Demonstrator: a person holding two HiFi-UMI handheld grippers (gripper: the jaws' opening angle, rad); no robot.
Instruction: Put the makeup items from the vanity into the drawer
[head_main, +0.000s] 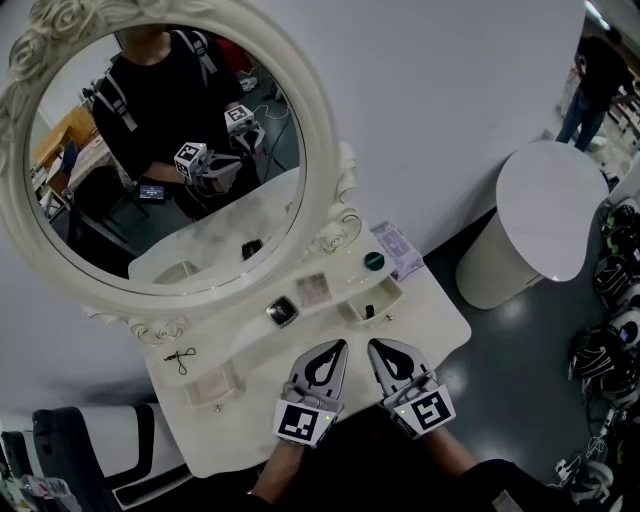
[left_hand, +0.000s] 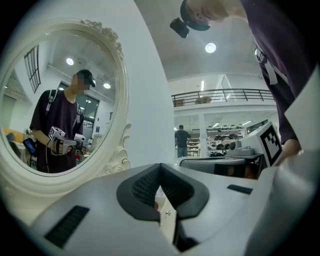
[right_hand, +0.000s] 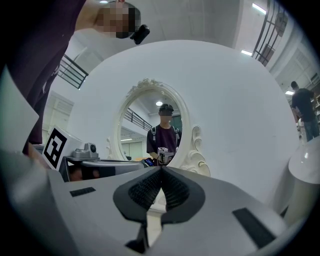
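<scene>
White vanity tabletop (head_main: 436, 312) below an oval mirror (head_main: 325, 140), head view: compact (head_main: 282, 311) lies at ten o'clock of the left claw (head_main: 336, 348), green jar (head_main: 374, 261) at twelve o'clock of the right claw (head_main: 377, 348). Left gripper view: jaws together, empty. Right gripper view: jaws together, empty, mirror at twelve o'clock.

The vanity top (head_main: 445, 325) is seen as smooth, glossy white; the mirror frame (head_main: 335, 140) is carved in relief, with the same sheen. Matt grey plastic is shown on the left gripper (head_main: 336, 348) and right gripper (head_main: 376, 347) — their pads (left_hand: 145, 189) ribbed and black. At 3 o'clock, the floor (head_main: 520, 380) is polished dark grey.
</scene>
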